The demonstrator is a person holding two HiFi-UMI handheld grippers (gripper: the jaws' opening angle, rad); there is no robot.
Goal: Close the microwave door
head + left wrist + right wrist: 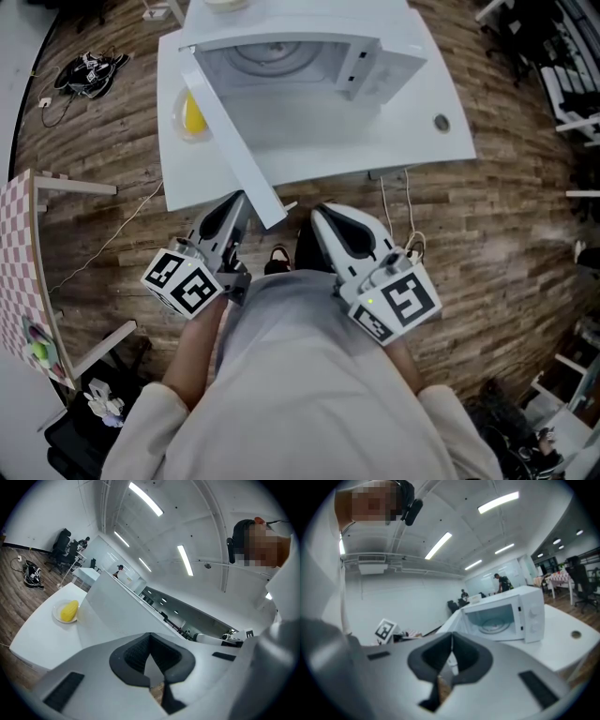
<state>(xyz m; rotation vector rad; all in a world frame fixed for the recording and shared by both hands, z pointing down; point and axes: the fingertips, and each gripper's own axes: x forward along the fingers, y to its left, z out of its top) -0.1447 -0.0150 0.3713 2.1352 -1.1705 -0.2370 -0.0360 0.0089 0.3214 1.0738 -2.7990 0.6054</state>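
Note:
A white microwave point(309, 56) stands on a white table point(412, 131), its cavity and glass turntable showing. Its door point(234, 141) hangs open, swung out past the table's front edge toward me. My left gripper point(225, 220) is just under the door's free end, jaws shut and empty. In the left gripper view the door point(126, 611) fills the middle beyond the left gripper point(151, 660). My right gripper point(323, 217) is held low beside the left one, also shut on nothing. In its own view the right gripper point(451, 660) points at the open microwave point(511, 613).
A yellow corn cob on a small plate point(192, 114) sits on the table left of the door, the same plate point(69, 611) showing in the left gripper view. White cables point(408, 216) hang from the table's front. A checkered board point(14, 262) stands at left; floor cables point(89, 73) lie far left.

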